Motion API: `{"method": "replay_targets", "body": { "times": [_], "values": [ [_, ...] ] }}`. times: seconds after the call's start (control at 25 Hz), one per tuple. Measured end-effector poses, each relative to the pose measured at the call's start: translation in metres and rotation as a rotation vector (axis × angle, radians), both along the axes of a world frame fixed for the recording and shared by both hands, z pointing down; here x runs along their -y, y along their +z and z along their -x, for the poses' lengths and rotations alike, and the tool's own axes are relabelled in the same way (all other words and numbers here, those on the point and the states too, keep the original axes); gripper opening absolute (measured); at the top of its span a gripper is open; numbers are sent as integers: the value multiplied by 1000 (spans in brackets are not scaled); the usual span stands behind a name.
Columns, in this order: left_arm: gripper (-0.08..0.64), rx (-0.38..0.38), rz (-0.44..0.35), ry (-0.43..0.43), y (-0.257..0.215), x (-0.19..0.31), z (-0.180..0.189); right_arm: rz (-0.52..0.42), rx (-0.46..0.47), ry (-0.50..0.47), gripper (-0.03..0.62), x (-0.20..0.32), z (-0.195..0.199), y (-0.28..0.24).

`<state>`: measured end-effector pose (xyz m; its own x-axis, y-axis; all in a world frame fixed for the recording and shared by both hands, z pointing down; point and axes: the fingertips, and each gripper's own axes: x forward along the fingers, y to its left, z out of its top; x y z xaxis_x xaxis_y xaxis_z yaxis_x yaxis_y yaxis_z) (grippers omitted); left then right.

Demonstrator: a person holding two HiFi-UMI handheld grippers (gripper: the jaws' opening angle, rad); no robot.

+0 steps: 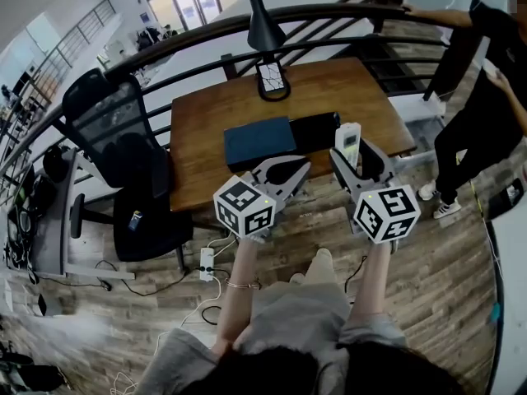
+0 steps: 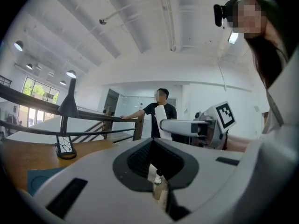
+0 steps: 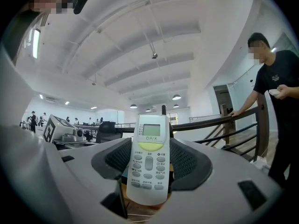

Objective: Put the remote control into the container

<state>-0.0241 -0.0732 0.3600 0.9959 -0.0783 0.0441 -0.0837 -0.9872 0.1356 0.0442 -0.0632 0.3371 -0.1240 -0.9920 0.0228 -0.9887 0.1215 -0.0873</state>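
Note:
A white remote control (image 1: 347, 141) with a small screen stands upright between the jaws of my right gripper (image 1: 352, 161), which is shut on it over the table's front edge. In the right gripper view the remote (image 3: 149, 164) fills the middle, buttons facing the camera. My left gripper (image 1: 284, 174) hangs beside it to the left, shut with nothing in it; its own view shows the right gripper (image 2: 211, 125) holding the remote (image 2: 180, 126). On the wooden table (image 1: 206, 113) lie a dark blue flat box (image 1: 258, 141) and a black container (image 1: 315, 130) side by side.
A black lamp (image 1: 263, 19) and a wire stand (image 1: 272, 81) sit at the table's far edge by the curved railing (image 1: 189, 44). A black office chair (image 1: 123, 163) stands left of the table. A person in black (image 1: 486, 113) stands at the right. A power strip (image 1: 206, 262) lies on the floor.

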Motion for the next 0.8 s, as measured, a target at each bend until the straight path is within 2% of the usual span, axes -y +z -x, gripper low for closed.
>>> {"method": "replay_targets", "body": {
  "times": [0.8],
  "values": [
    [3, -12, 42, -134, 3, 86, -61, 56, -23, -154, 252, 101, -62, 3]
  ]
}}
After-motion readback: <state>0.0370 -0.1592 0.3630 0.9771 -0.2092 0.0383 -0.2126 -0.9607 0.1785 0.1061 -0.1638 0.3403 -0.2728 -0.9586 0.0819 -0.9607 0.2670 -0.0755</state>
